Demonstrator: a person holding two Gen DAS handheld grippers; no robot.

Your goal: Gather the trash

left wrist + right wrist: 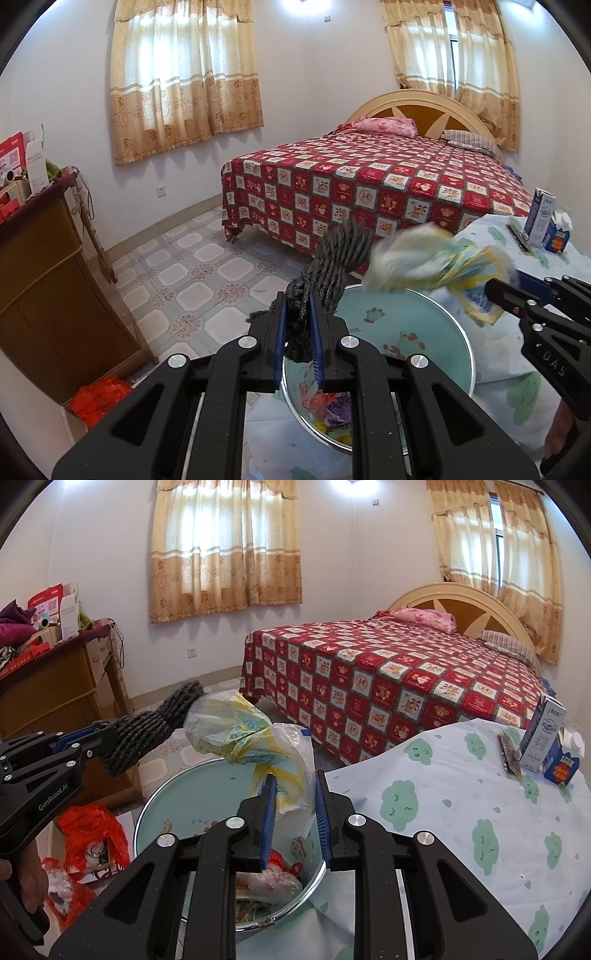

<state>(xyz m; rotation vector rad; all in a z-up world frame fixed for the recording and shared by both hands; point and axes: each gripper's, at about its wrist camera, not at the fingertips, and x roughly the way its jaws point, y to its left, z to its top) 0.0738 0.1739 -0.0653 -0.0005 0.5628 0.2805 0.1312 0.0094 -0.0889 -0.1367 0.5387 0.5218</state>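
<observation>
**Sock and wrapper over the bin**

Sock (334, 266), grey and ribbed, stands up from the left tongs (298, 325); its dark bunched end sits between the blue pads (280, 332), which press it from both sides, so these tongs are clenched on it. The free end of the sock rises ahead of the tips and leans toward the right tongs.

The right tongs (293, 801) have a crumpled plastic wrapper (236, 727), white with yellow and pale blue print, between their pads. In the right wrist view the plastic lies against the left pad, while a gap shows beside the right one, so the jaws look slightly parted with the wrapper loose between them. The wrapper is blurred in the left wrist view. Its far end reaches up and across to meet the tip of the sock, so the two pieces of trash touch in the space between the two pairs of tongs.

Directly beneath both tongs stands a round bin (177, 794) with a pale green inside and a shiny rim. Crumpled wrappers lie at its bottom, just below the pads of each pair.

To the right of the right tongs a cloth (461, 812) printed with green clouds covers a surface; near its far edge, well ahead of the tongs, stand two cartons (543, 738). A red bag (88, 834) lies on the floor below the left tongs. A bed (388, 686) with a red checked cover stands well beyond.
</observation>
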